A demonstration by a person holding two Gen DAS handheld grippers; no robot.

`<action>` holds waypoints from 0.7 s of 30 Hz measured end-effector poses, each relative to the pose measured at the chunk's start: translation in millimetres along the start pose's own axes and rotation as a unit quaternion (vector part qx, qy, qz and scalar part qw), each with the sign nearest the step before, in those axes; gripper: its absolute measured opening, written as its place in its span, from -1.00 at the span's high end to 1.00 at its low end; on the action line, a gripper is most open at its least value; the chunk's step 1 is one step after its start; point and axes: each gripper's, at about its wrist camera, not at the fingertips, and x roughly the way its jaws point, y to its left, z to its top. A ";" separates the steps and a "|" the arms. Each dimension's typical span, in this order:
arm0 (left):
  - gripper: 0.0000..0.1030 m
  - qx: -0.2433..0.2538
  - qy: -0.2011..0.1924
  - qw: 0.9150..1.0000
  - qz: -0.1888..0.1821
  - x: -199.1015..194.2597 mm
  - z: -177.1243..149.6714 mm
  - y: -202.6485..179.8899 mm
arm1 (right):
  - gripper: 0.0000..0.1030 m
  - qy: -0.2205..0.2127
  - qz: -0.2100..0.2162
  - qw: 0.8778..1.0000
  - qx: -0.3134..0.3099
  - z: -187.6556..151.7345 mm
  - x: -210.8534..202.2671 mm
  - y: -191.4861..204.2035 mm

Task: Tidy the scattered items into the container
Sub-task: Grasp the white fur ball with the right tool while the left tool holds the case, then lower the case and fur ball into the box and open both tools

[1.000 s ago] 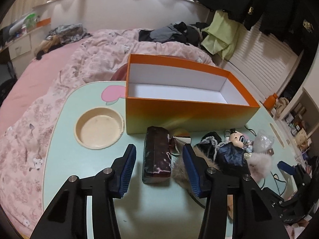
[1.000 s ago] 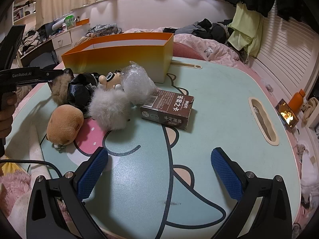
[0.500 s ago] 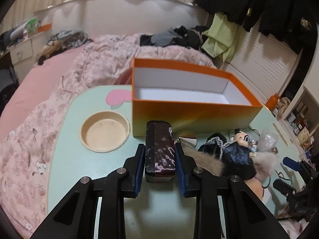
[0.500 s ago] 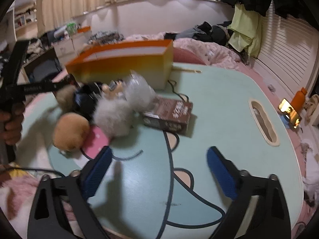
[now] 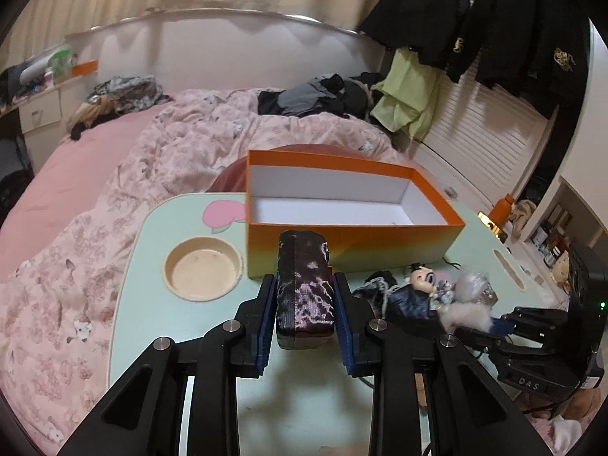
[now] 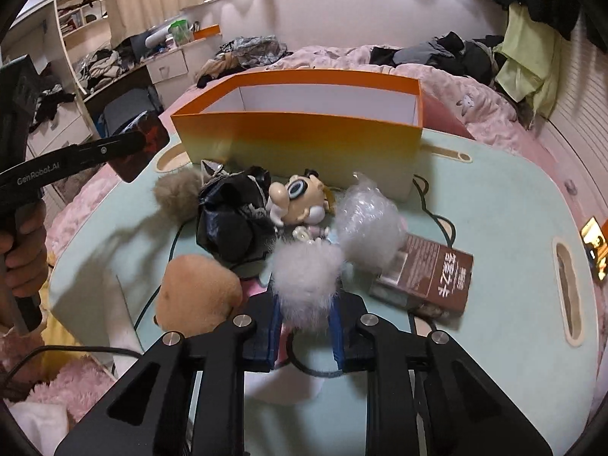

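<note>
My left gripper is shut on a dark maroon case and holds it above the table, in front of the open orange box. My right gripper is shut on a white fluffy pom-pom that rests on the table. The box also shows in the right wrist view. The left gripper with the case appears at the left of that view. The right gripper and the pom-pom show at the right of the left wrist view.
On the green table lie a big-eyed doll, a black cloth bundle, a clear plastic wad, a brown carton, a tan plush and a grey-brown fur ball. A round cup recess sits left of the box. A pink bed surrounds the table.
My left gripper closed on the maroon case and lifted it off the table. My right gripper moved left and forward and closed on the white pom-pom.
</note>
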 end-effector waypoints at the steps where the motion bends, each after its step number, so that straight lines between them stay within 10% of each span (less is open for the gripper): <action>1: 0.48 0.000 -0.002 1.000 0.000 -0.4 1.1 -1.3 | 0.59 -0.001 0.012 1.000 0.003 -3.4 -3.3 -1.8; 13: 0.48 0.011 -0.010 1.000 -0.004 20.3 56.9 -24.2 | 0.59 -0.084 0.055 0.995 0.016 48.5 -43.4 -14.6; 21: 0.48 0.011 0.045 0.999 0.003 83.6 97.5 -30.8 | 0.59 -0.046 0.052 0.996 0.051 123.6 12.0 -35.2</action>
